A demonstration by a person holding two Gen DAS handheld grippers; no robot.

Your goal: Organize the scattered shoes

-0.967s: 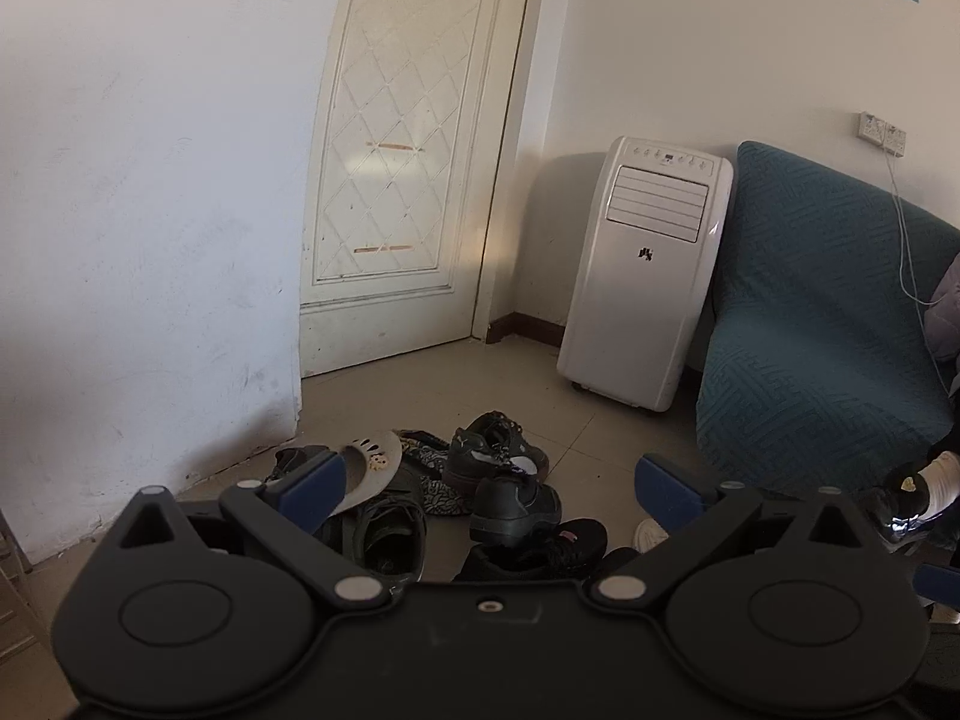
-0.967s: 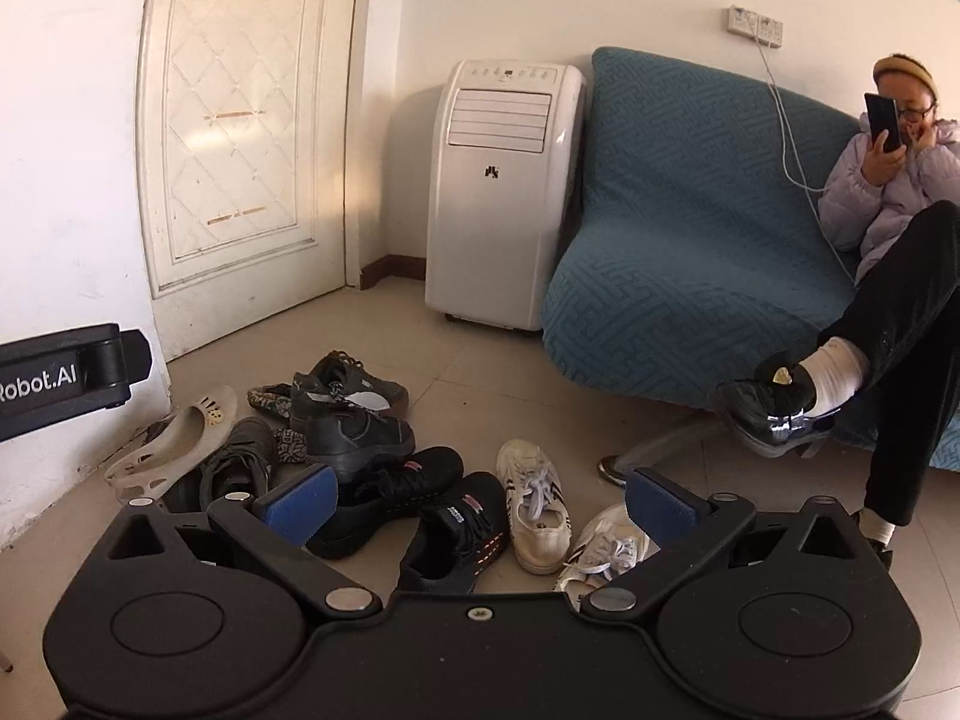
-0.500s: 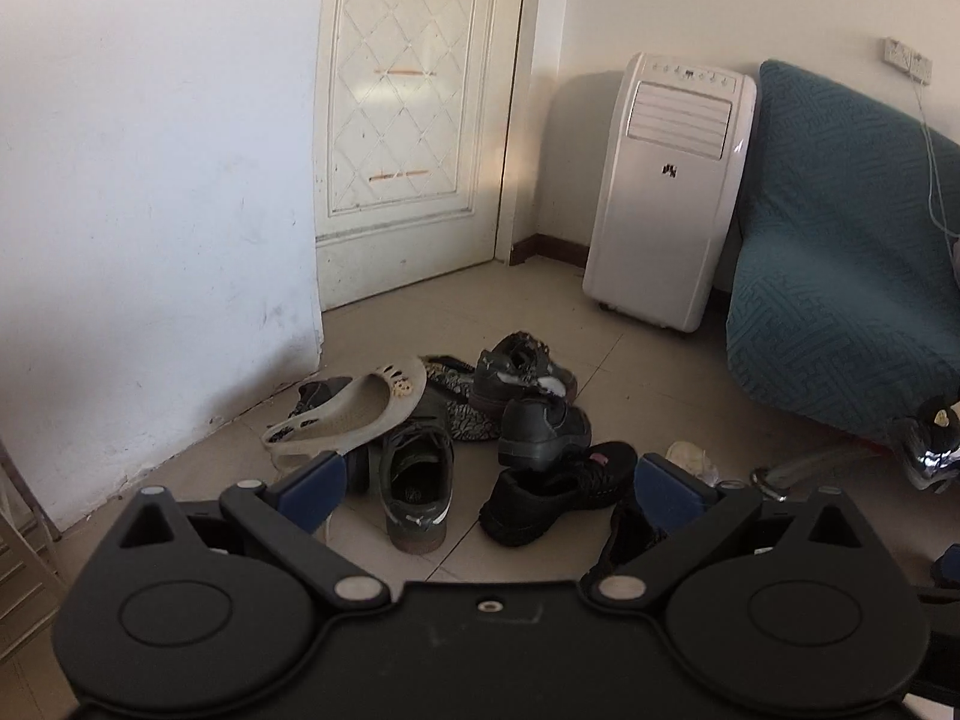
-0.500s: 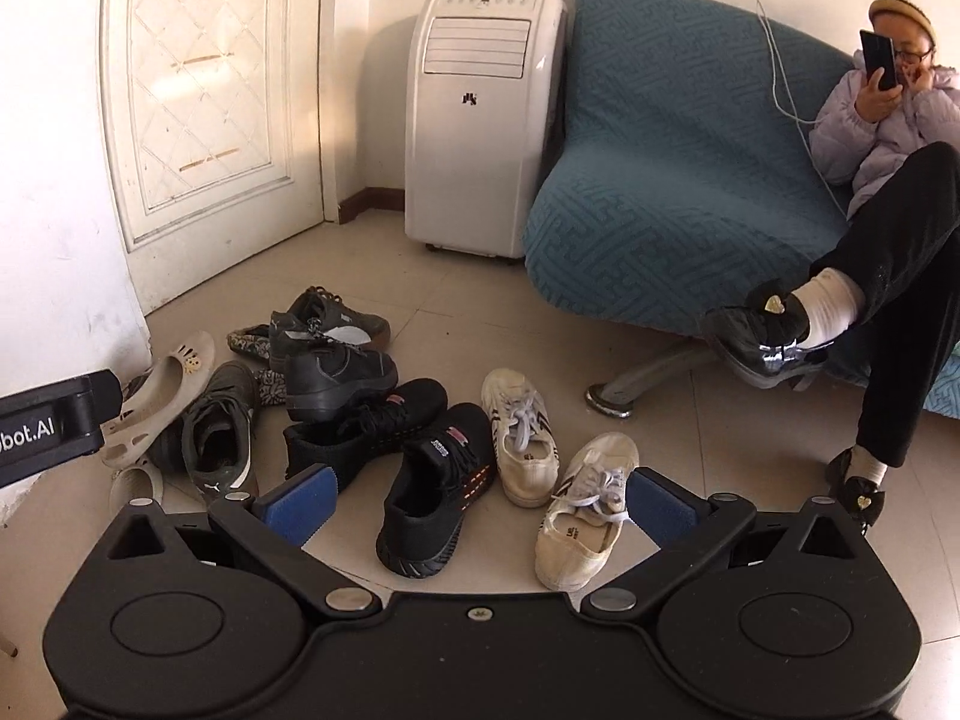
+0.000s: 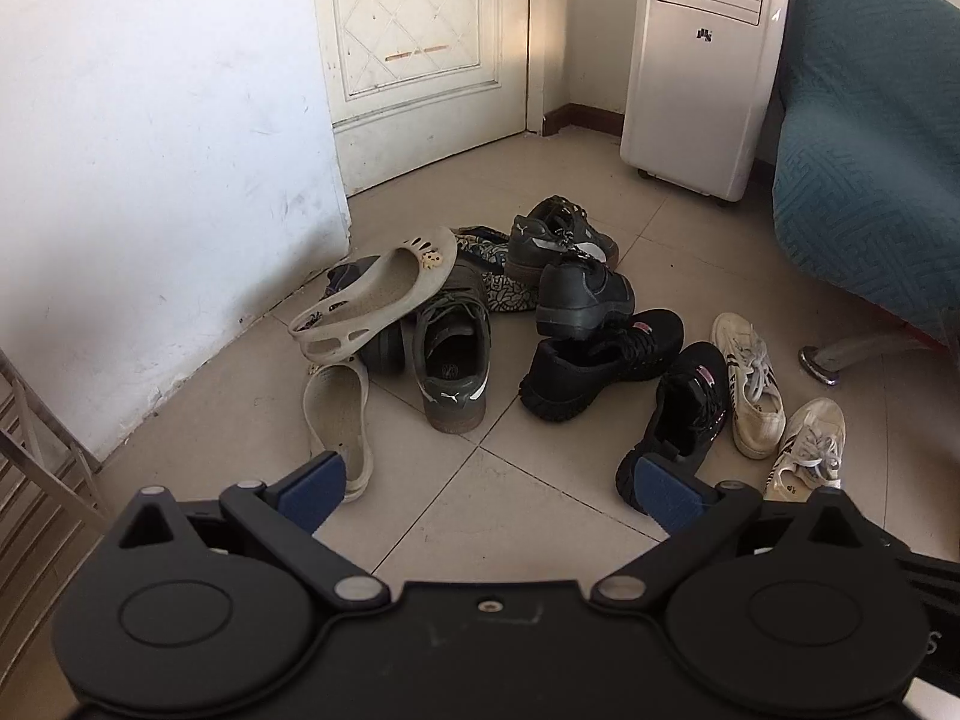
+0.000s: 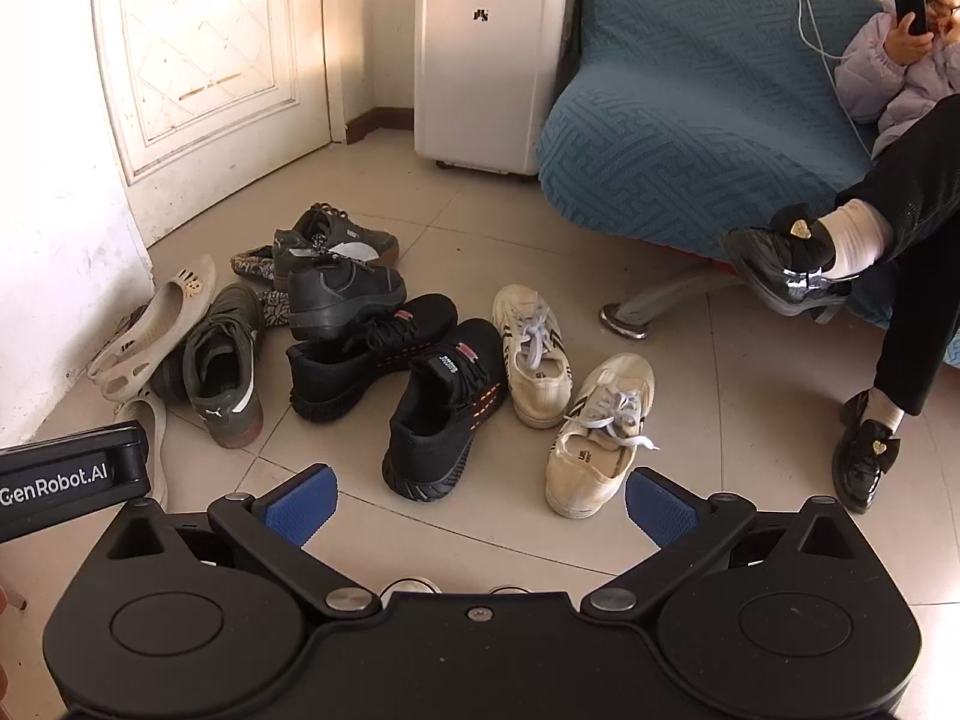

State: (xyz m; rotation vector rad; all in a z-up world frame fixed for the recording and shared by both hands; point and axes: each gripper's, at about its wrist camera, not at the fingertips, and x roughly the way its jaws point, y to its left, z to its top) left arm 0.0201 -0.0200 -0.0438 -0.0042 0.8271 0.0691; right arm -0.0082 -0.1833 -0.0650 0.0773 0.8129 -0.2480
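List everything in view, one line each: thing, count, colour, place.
white sneakers: 2, off-white, right side of the pile, near the sofa
black knit sneakers: 2, black, middle of the pile
olive sneakers: 2, dark olive, one at left, one at the back
black shoe: 1, black, resting on a knit sneaker
beige clogs: 2, beige, by the wall; one propped on the pile, one flat
patterned slipper: at least 1, black and white, under the pile
air cooler: 1, white, in the corner
sofa: 1, teal, at right
door: 1, cream, at the back
seated person: 1, on the sofa, holding a phone
left tool: 1, black with blue pads, open, empty
right tool: 1, same, open, empty
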